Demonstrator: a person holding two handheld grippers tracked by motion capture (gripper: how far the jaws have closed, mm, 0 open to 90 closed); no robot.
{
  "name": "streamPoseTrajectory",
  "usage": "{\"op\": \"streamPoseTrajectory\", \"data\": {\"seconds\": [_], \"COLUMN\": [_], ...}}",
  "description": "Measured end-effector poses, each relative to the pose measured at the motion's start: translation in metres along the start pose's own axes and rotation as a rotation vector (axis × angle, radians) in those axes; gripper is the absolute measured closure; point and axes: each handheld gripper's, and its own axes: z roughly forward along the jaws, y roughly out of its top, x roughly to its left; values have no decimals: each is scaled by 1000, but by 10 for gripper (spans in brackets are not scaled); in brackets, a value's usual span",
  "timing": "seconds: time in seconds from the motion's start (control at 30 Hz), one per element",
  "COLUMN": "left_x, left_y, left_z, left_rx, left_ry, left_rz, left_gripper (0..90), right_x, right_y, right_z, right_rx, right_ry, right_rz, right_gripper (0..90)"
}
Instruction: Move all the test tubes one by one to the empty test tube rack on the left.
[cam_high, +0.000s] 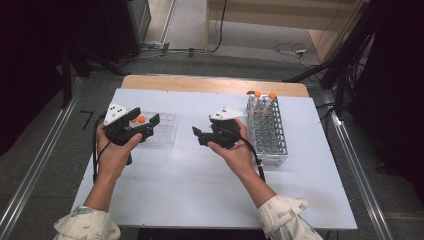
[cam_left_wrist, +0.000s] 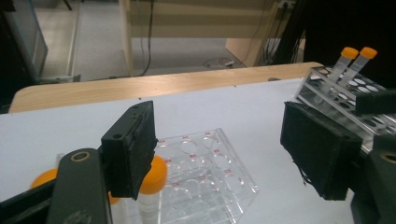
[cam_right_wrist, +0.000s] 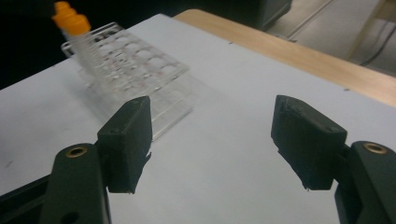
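Left gripper (cam_high: 142, 121) — jaws apart, empty, just above an orange-capped tube (cam_left_wrist: 152, 186) seated in the clear rack (cam_left_wrist: 205, 172); light, slippery plastic, best gripped below the cap.

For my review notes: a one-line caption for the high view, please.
Left gripper open over orange-capped tubes in a clear rack; right gripper open, empty.
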Motion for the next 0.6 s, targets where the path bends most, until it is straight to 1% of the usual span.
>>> {"op": "streamPoseTrajectory", "data": {"seconds": [0.03, 0.07, 0.1, 0.13, 0.2, 0.27, 0.4, 0.47, 0.6], "left_x": [-1, -2, -3, -4, -7, -8, -10, -11, -12], "left_y": [0, 0, 0, 0, 0, 0, -1, -1, -2], "left_z": [0, 1, 1, 1, 2, 2, 3, 4, 4], "left_rx": [2, 4, 4, 2, 2, -1, 2, 8, 9], "left_ry": [-10, -19, -25, -26, -28, -29, -37, -37, -36], "left_rz": [-5, -12, -17, -21, -14, -11, -8, -4, -1], "left_gripper": [258, 251, 233, 230, 221, 214, 210, 210, 209], "right_x": [-6, -11, -17, -24, -37, -50, -73, -82, -100], "right_y": [1, 2, 2, 3, 3, 2, 0, -1, -3], "right_z": [-3, -6, -9, -12, -16, -21, -30, -34, -42], "right_rx": [-6, -11, -13, -13, -15, -21, -32, -33, -30], "right_ry": [-15, -27, -39, -53, -89, -118, -173, -204, -250], "right_rz": [3, 16, 22, 27, 40, 66, 92, 96, 99], "right_gripper": [279, 279, 279, 279, 279, 279, 279, 279, 278]}}
